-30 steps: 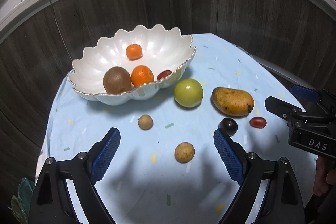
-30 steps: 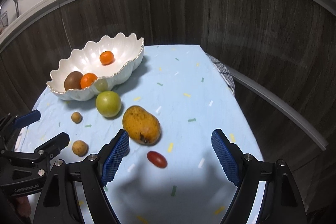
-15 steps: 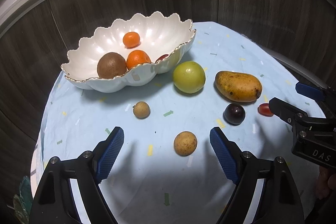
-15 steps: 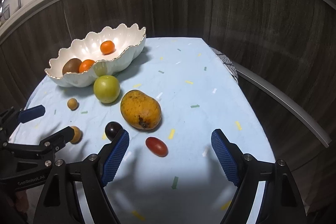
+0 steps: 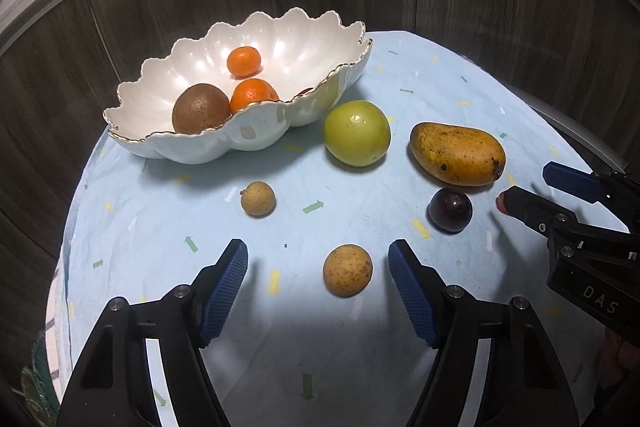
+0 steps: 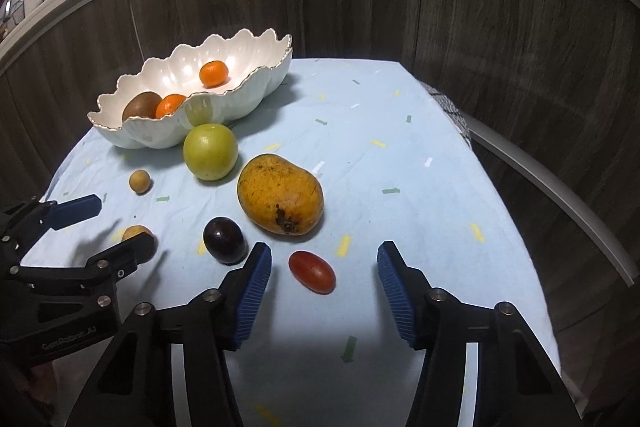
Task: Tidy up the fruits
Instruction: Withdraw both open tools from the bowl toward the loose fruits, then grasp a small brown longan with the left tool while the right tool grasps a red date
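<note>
A white scalloped bowl [image 5: 256,143] [image 6: 240,95] holds a kiwi [image 5: 200,109], two oranges [image 5: 244,61] and a red fruit by the rim. On the blue cloth lie a green apple [image 5: 356,133] [image 6: 210,151], a mango [image 5: 458,153] [image 6: 280,199], a dark plum [image 5: 450,209] [image 6: 224,239], a red grape tomato [image 6: 312,271] and two small brown fruits [image 5: 347,275] [image 5: 258,198]. My left gripper [image 5: 318,283] is open, straddling the near brown fruit. My right gripper [image 6: 324,287] is open, straddling the red tomato.
The table [image 6: 400,167] is round with a light blue confetti-print cloth; its edge drops off at right and left. Dark wood panels [image 6: 500,47] curve behind it under a white counter with kitchenware.
Both grippers have moved down and forward towards the table. The near brown fruit now lies between the left fingers and the red tomato between the right fingers. The fruits have not moved.
</note>
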Tool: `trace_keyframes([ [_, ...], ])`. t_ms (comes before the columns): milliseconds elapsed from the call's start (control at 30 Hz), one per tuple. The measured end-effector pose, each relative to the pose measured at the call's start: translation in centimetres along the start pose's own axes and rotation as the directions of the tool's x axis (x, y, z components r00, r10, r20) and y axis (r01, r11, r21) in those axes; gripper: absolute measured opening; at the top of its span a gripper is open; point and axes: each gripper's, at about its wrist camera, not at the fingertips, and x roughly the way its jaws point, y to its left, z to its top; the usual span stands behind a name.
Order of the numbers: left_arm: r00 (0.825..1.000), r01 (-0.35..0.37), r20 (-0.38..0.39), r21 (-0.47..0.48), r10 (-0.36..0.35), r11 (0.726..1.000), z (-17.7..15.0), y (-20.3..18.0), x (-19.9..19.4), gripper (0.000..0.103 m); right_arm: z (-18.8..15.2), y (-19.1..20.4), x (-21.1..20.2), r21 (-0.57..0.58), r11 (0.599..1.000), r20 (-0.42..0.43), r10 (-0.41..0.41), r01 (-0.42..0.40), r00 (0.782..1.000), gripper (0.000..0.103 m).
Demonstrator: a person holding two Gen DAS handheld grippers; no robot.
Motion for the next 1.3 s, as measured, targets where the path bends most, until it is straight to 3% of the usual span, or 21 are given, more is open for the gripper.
trace_keyframes([
  [167, 1.0, 0.015, -0.014, -0.011, -0.015, 1.0, -0.1, 0.0, 0.6, 0.068, 0.0, 0.1, 0.4, -0.002, 1.0, -0.014, 0.01, -0.01, 1.0, 0.054],
  [533, 0.999, 0.039, -0.033, -0.019, -0.04, 0.999, -0.5, -0.2, 1.3, 0.059, 0.0, 0.2, 1.5, 0.003, 1.0, -0.071, 0.022, -0.022, 0.997, 0.034],
  [767, 0.998, 0.06, -0.03, -0.007, -0.06, 0.998, -0.5, -0.5, 1.0, 0.043, -0.2, 0.3, 1.6, -0.005, 0.999, -0.075, 0.032, -0.033, 0.997, 0.027],
  [967, 0.997, 0.076, -0.03, 0.013, -0.075, 0.997, -0.4, -0.9, 0.8, 0.029, -0.1, 0.3, 1.5, 0.0, 0.999, -0.076, 0.04, -0.041, 0.996, 0.026],
  [1300, 0.998, 0.067, -0.021, 0.016, -0.066, 0.998, -0.3, -1.0, 0.4, 0.026, -0.2, 0.2, 1.2, 0.004, 0.999, -0.071, 0.042, -0.042, 0.997, 0.025],
])
